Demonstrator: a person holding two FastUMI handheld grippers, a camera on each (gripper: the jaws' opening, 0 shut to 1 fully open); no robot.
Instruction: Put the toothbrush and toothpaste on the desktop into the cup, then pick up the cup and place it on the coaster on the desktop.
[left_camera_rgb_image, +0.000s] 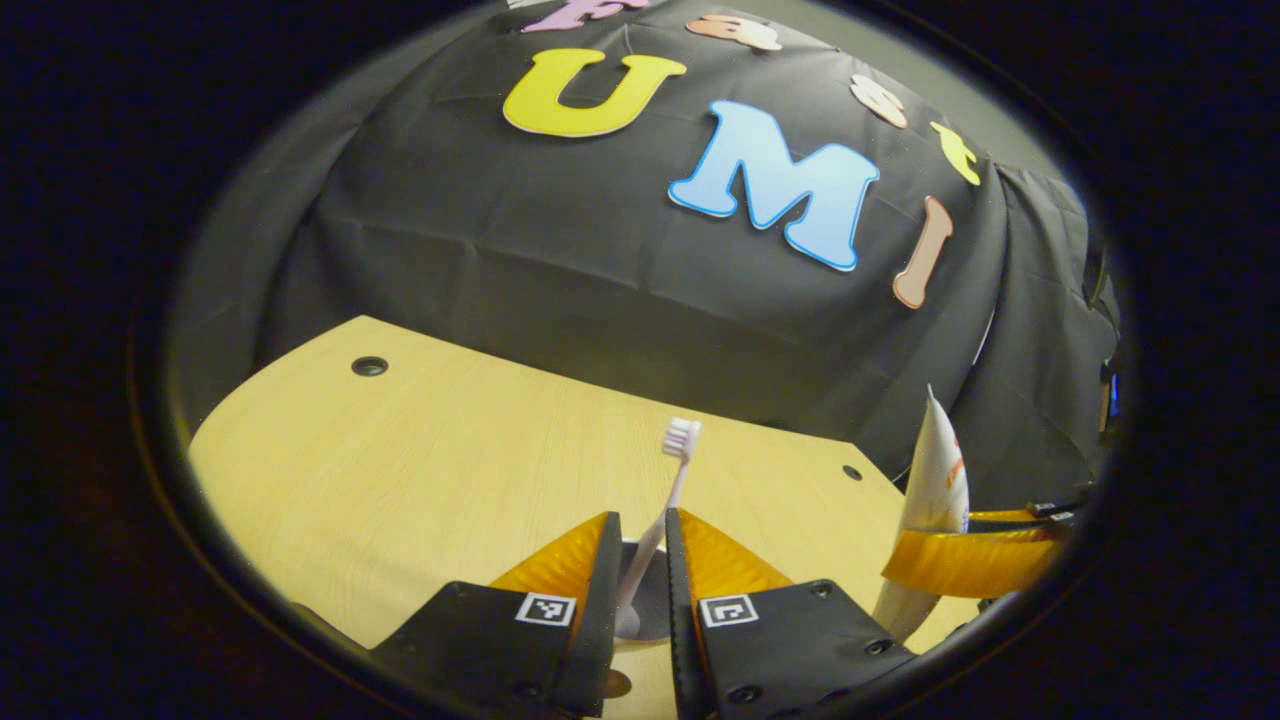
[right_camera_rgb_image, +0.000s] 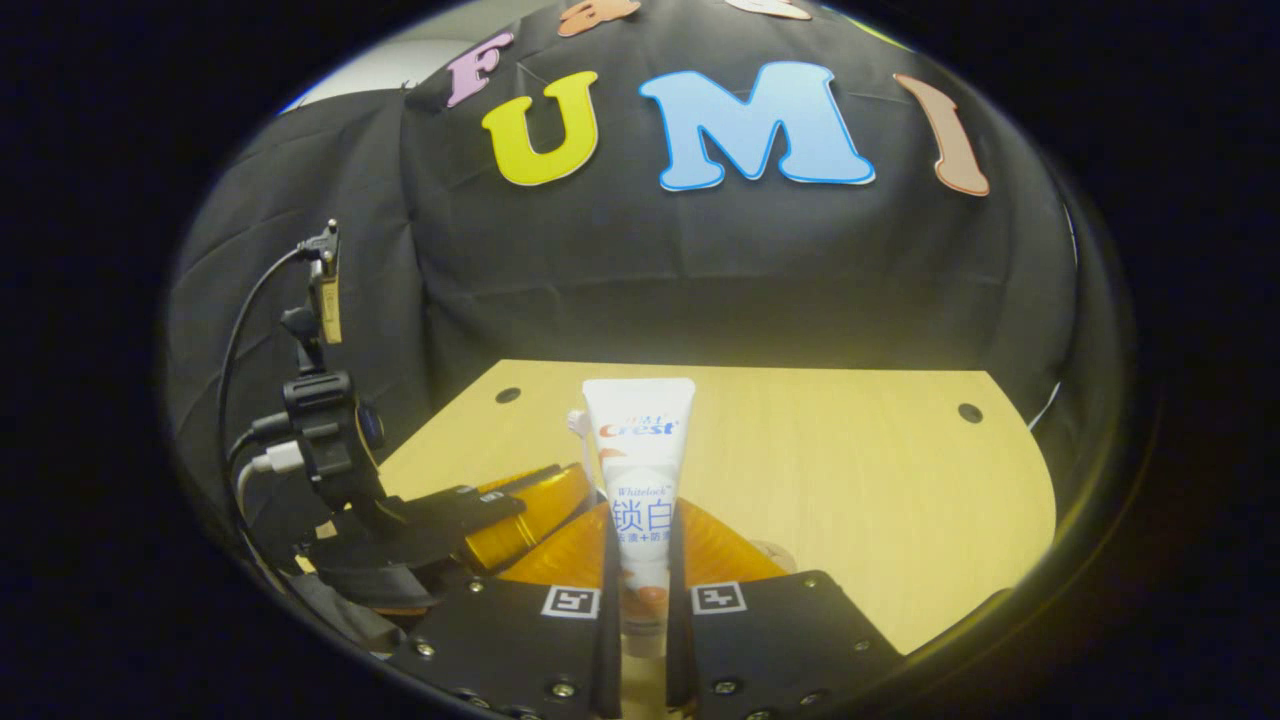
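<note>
My left hand-held gripper (left_camera_rgb_image: 640, 560) pinches the toothbrush (left_camera_rgb_image: 668, 490) upright, bristles up, above the cup (left_camera_rgb_image: 645, 600) on the surface (left_camera_rgb_image: 400, 470). My right hand-held gripper (right_camera_rgb_image: 640, 590) pinches the toothpaste (right_camera_rgb_image: 637, 470) upright, just right of the left hand-held gripper, also over the surface.

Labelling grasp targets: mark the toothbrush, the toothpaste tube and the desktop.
toothbrush (left_camera_rgb_image: 681, 438): left gripper view, bristle head.
toothpaste tube (right_camera_rgb_image: 640, 440): right gripper view, upper flat end.
desktop (right_camera_rgb_image: 850, 480): right gripper view, bare wood right of the tube.
</note>
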